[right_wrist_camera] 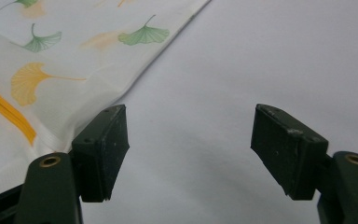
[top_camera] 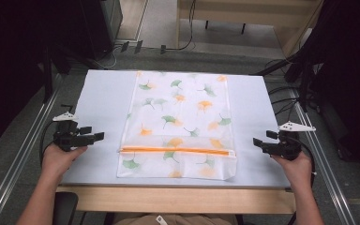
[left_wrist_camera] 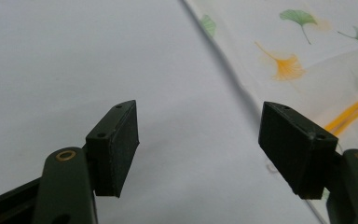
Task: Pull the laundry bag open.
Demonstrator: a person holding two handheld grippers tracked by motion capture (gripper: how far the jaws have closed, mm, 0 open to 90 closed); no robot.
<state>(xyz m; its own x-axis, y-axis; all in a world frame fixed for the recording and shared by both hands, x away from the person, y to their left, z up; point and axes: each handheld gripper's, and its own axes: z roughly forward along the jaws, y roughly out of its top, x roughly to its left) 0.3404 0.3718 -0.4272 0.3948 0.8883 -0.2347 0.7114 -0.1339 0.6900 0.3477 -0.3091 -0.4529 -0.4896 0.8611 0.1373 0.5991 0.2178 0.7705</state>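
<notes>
Nearest, at 6 o'clock, the person's forearms enter over the wooden front edge of the bench (top_camera: 178, 199). Left hand (top_camera: 58, 157) at 8 o'clock holds the left gripper (top_camera: 93, 136); jaws spread wide, nothing between them, pointing toward 3 o'clock over bare white surface. Right hand (top_camera: 294, 164) at 4 o'clock holds the right gripper (top_camera: 258, 143); jaws likewise wide apart and empty, pointing toward 9 o'clock.

Between the two grippers, at centre, a white mesh bag (top_camera: 180, 124) printed with green and orange ginkgo leaves lies flat, running from the near edge toward 12 o'clock. An orange zipper (top_camera: 176, 150) crosses its near part. Both grippers sit just beside the bag's side edges, apart from it. In the left gripper view the bag's edge (left_wrist_camera: 233, 70) passes near the right-hand jaw.

Farther off, at 12 o'clock, cables (top_camera: 122, 49) lie on the grey floor.
</notes>
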